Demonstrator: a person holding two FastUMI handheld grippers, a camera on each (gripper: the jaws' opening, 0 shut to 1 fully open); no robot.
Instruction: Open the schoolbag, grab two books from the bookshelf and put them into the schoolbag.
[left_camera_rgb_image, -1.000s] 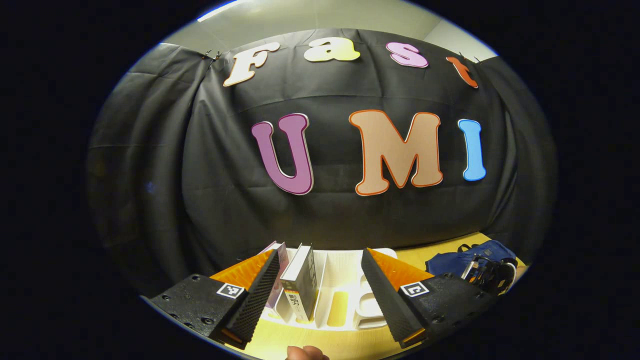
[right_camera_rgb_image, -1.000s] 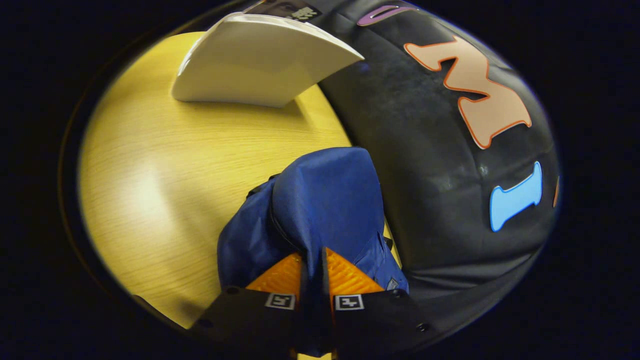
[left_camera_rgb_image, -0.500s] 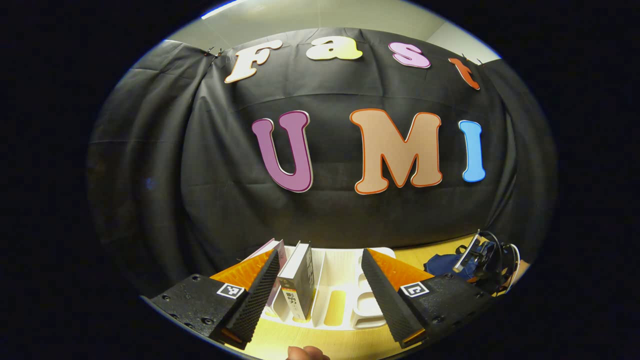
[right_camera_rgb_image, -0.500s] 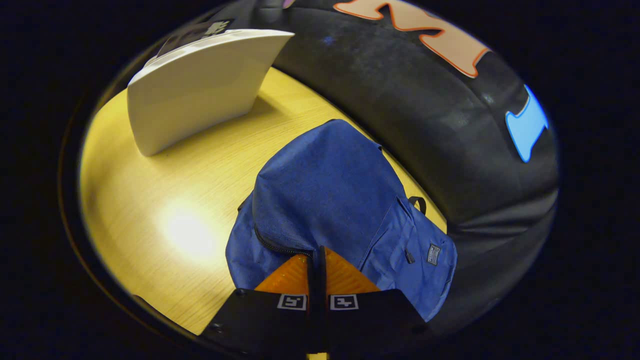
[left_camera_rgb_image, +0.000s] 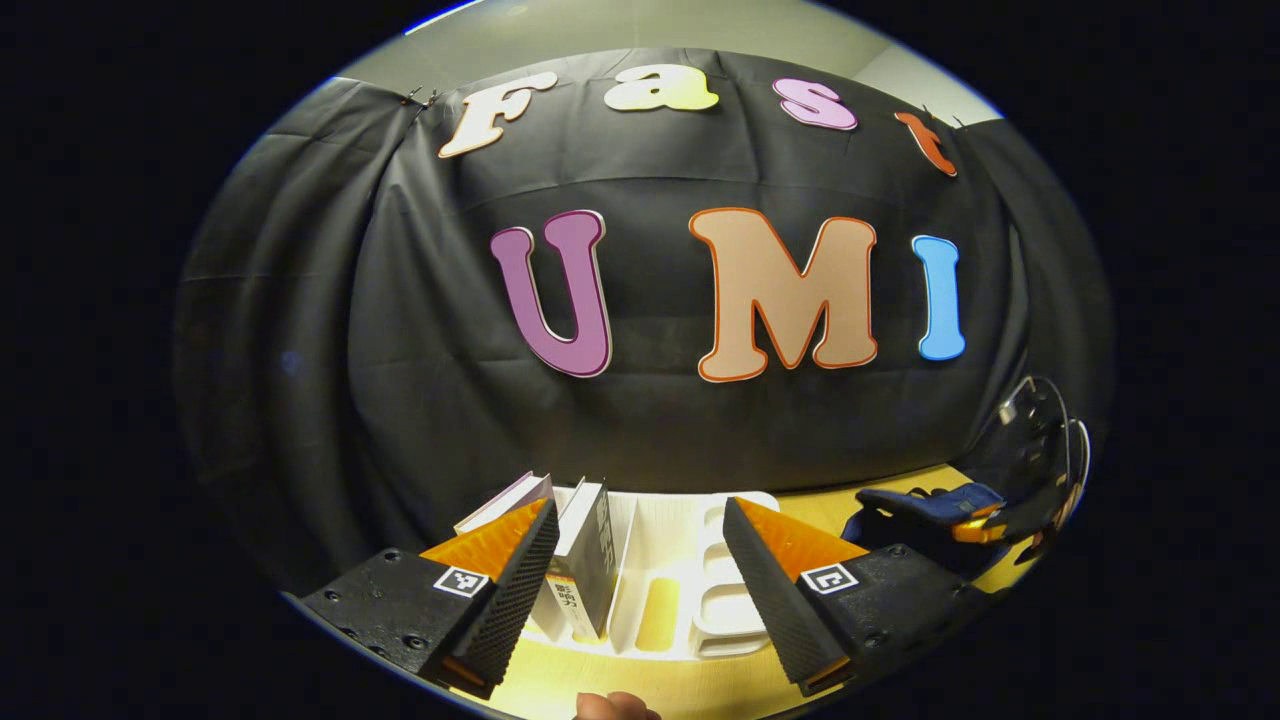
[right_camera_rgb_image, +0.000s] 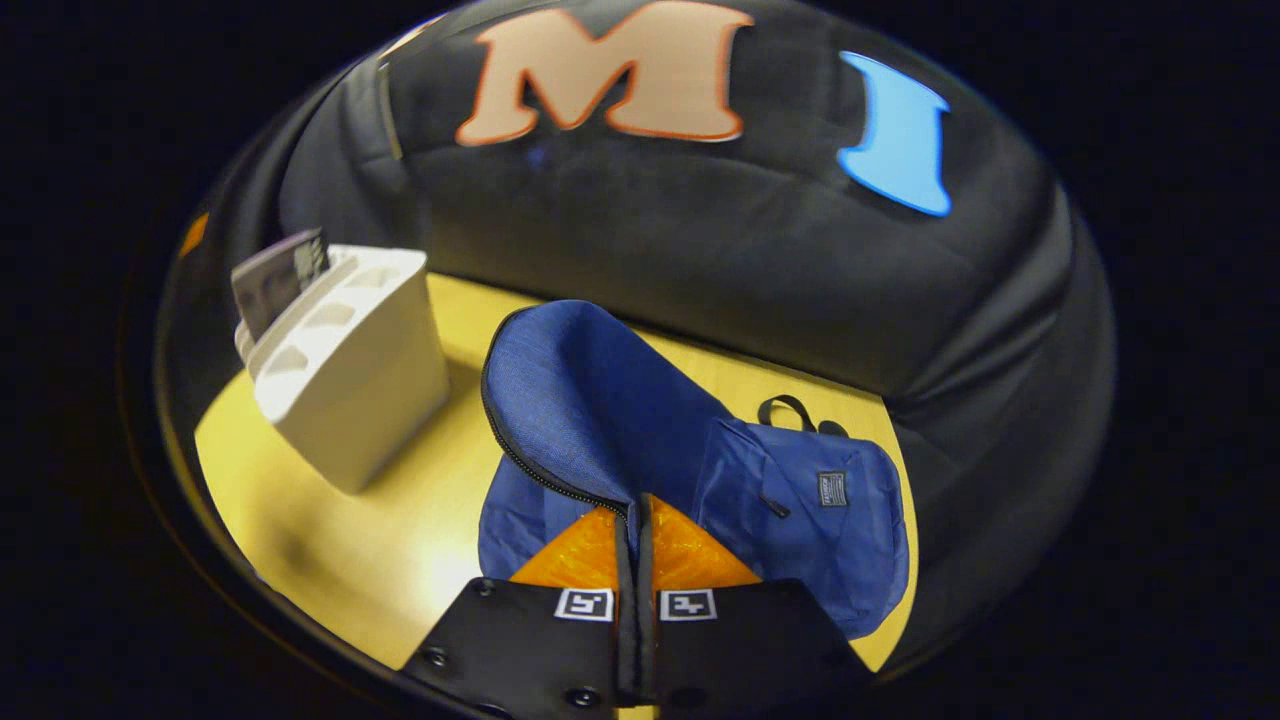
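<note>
On the yellow table (right_camera_rgb_image: 330, 560), the blue schoolbag (right_camera_rgb_image: 800, 520) lies right of the white bookshelf (right_camera_rgb_image: 350, 390), its flap (right_camera_rgb_image: 570, 390) now lifted higher by the clamped right gripper (right_camera_rgb_image: 632, 530): nearly open. The left gripper (left_camera_rgb_image: 640, 590), jaws apart, faces the books (left_camera_rgb_image: 585, 560).

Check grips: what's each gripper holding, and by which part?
Right gripper is shut on the bag's flap, pinched at its zipper edge and lifted. Left gripper is open, holding nothing, facing the books in the rack.

Bare tabletop (right_camera_rgb_image: 400, 540) separates bookshelf (right_camera_rgb_image: 350, 390) from schoolbag (right_camera_rgb_image: 620, 420).
</note>
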